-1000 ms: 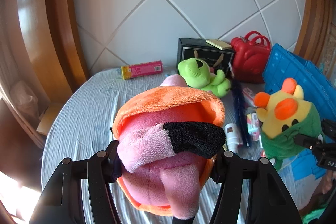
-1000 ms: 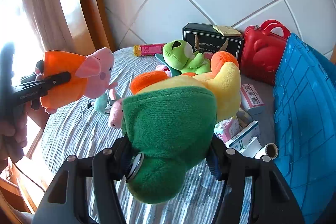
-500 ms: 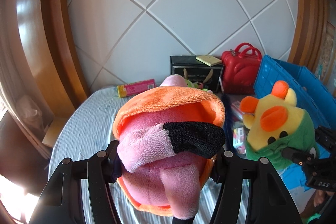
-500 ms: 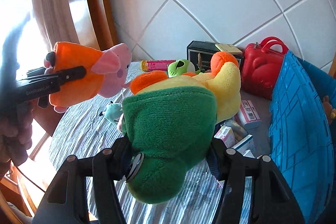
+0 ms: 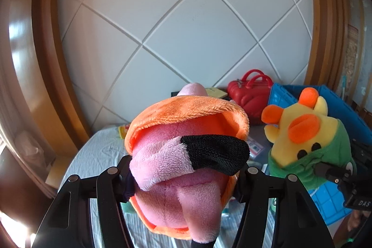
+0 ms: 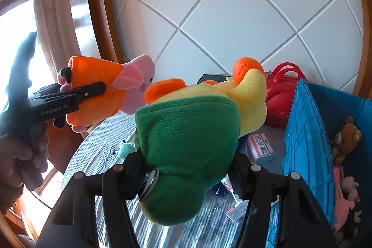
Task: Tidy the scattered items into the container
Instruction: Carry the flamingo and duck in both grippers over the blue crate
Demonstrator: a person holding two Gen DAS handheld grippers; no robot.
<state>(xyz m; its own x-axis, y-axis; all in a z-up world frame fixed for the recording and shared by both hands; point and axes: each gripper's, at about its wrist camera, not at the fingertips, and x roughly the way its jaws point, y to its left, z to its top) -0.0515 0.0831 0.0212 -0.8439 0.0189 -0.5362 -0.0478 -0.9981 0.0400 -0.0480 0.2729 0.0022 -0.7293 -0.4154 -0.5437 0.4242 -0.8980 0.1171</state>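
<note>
Inside blue crate [image 6: 309, 131] lie brown bear [image 6: 346, 140] and pink plush [image 6: 344, 208].

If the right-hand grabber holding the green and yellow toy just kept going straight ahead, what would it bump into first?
Probably the white quilted wall. The right gripper, shut on the green and yellow plush, points over the table toward it; the red case and blue crate sit off to the right. Depth is hard to judge.
</note>
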